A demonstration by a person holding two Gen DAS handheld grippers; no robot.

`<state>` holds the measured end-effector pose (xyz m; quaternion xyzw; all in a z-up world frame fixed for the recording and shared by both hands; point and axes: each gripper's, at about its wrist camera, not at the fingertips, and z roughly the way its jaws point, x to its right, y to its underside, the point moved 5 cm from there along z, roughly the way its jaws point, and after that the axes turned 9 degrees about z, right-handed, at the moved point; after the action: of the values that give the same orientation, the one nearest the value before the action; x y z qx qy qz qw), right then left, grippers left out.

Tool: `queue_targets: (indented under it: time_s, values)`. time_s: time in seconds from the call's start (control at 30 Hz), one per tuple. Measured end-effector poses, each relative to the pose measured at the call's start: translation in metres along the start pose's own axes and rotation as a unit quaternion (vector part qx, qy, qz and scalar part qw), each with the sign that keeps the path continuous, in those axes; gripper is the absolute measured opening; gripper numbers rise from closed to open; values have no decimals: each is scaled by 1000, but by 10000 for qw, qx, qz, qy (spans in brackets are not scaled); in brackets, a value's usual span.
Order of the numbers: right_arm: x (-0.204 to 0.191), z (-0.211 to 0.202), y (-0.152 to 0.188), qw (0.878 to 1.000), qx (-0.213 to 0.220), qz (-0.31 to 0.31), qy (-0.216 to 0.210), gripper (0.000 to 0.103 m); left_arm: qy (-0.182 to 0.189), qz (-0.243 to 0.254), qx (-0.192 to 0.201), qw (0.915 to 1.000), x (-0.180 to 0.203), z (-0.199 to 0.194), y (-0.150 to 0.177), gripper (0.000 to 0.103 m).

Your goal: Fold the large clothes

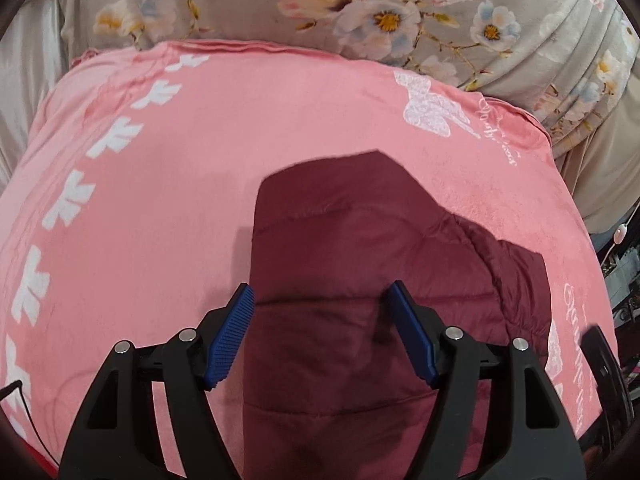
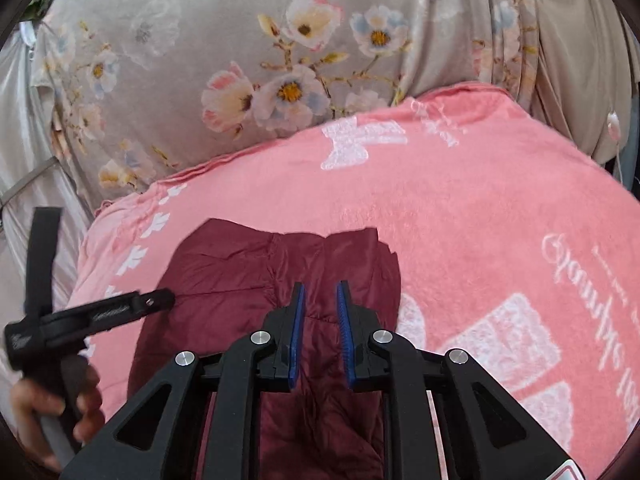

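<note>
A maroon quilted jacket [image 1: 360, 248] lies on a pink blanket [image 1: 160, 184] with white prints. My left gripper [image 1: 320, 292] is open just above the jacket's near part, its blue pads wide apart with nothing between them. In the right wrist view the same jacket [image 2: 248, 272] lies folded on the pink blanket [image 2: 480, 208]. My right gripper [image 2: 321, 292] hovers over the jacket's right part, its jaws partly open with a narrow gap and nothing held. The left gripper's body [image 2: 80, 320] and the hand holding it show at the left edge.
A grey floral bedsheet [image 1: 400, 12] lies bunched beyond the blanket and also fills the top of the right wrist view [image 2: 240, 60]. A beige cover [image 1: 600, 168] hangs at the right. Dark clutter [image 1: 624, 292] sits off the blanket's right edge.
</note>
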<state>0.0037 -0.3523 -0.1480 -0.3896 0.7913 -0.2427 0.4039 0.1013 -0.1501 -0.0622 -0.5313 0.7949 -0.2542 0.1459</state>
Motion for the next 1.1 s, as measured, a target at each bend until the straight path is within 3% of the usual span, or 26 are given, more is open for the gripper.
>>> queue_targets:
  time_s: [0.2,0.47,1.0,1.1]
  values:
    - [16,38,17,9987,-353,182,330,9,61,-25,-126,9999,1,8,13,68]
    - [22,58,35,9971,-442,-3,625,6,-1,137,-110,9998,5,15,19,75]
    - [23,69,46,9975,-248,-111,653,5,-242,341,-59,9991,12,36,32,84]
    - [25,59,41,9981,-288,68,539,9,-203,202,-68,9996,8,39,34,88]
